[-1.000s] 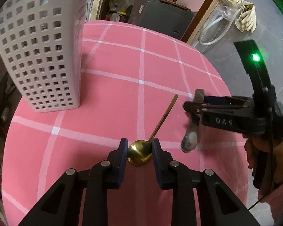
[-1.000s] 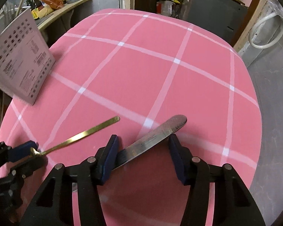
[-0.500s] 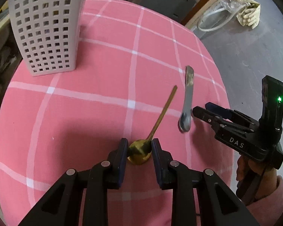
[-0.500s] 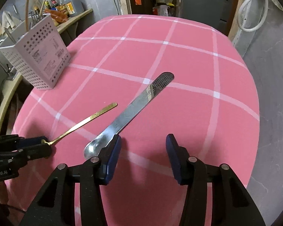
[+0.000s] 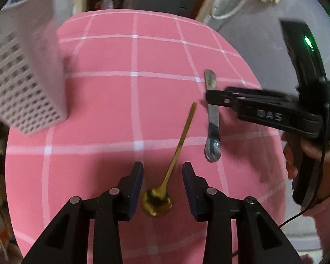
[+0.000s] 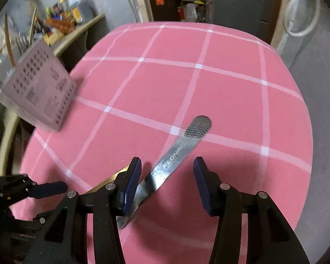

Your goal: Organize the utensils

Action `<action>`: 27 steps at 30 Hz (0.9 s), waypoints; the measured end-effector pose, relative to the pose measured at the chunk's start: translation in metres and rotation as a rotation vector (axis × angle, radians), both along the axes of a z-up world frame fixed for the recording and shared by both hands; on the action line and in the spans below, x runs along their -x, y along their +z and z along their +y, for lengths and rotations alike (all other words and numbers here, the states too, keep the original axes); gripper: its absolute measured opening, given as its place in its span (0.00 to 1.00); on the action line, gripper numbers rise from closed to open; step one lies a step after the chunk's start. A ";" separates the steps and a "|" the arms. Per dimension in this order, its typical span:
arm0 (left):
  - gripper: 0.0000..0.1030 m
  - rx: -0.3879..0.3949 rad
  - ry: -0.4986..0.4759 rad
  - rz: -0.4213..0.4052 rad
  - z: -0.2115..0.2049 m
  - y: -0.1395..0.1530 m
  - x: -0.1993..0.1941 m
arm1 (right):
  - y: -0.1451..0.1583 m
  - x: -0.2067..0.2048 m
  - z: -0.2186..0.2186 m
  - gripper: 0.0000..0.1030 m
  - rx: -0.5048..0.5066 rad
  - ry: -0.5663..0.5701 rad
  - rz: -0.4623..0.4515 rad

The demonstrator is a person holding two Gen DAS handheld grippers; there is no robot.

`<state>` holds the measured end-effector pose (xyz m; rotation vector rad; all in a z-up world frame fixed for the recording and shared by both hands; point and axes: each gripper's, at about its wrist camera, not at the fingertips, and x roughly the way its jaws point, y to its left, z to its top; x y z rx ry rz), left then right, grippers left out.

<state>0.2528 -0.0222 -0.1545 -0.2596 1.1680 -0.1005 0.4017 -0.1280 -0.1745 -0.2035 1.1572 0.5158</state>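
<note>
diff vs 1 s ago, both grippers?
The left hand-held gripper opened and let go of the gold spoon, now lying on the tablecloth. The right hand-held gripper released the silver spoon and hovers open over it. The basket stayed put.

Far half of pink tablecloth is bare, white perforated basket blocks far-left corner, gold spoon and steel spoon lie side by side near-right, narrow gap between.
</note>
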 end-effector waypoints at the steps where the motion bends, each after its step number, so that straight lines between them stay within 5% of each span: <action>1: 0.34 -0.024 -0.017 0.006 -0.003 -0.001 -0.002 | -0.002 0.000 0.009 0.43 0.038 0.019 -0.008; 5: 0.21 -0.063 0.003 -0.020 -0.006 -0.001 0.002 | -0.001 0.005 0.019 0.43 0.152 0.062 -0.019; 9: 0.16 0.048 0.103 -0.009 0.011 -0.003 0.012 | 0.002 0.015 0.015 0.43 0.209 0.067 0.000; 17: 0.10 0.210 0.153 0.090 0.022 -0.009 0.027 | 0.009 0.042 -0.019 0.32 0.109 0.073 0.022; 23: 0.12 0.177 0.080 0.132 0.017 -0.012 0.008 | 0.015 0.021 -0.039 0.32 -0.117 0.037 0.149; 27: 0.17 0.150 0.025 0.134 0.014 -0.011 -0.003 | 0.013 0.002 -0.038 0.32 -0.142 0.060 0.165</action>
